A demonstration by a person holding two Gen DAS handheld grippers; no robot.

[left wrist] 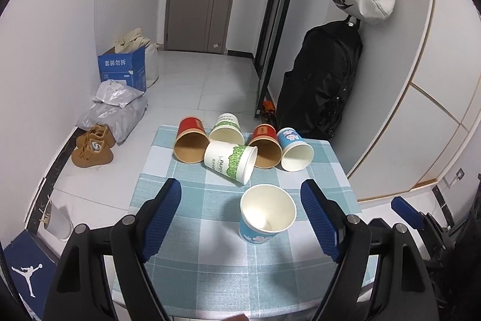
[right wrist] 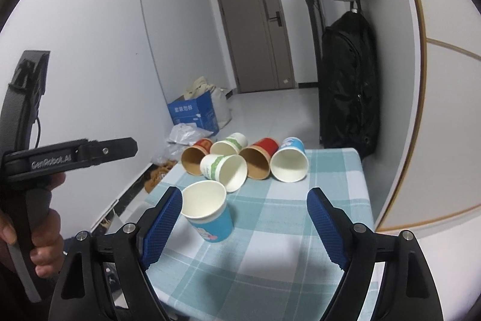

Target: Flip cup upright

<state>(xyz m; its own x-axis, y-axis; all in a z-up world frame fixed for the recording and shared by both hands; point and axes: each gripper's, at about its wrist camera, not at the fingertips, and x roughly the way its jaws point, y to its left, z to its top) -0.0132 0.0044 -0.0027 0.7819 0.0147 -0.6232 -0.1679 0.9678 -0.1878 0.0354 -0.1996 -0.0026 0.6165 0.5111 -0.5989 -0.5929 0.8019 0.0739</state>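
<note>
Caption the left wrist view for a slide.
Open left tool above one upright blue cup; five cups lie tipped behind it on the checked tablecloth.

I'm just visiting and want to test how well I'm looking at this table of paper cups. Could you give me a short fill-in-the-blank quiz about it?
1. The number of paper cups standing upright on the checked tablecloth is ____.
2. The upright blue cup stands apart from the others, which lie on their ____.
3. The lying blue cup rests next to a cup whose outside is ____.
4. Both the left gripper and the right gripper have their jaws ____.

Missing words: one; sides; red; open
</note>
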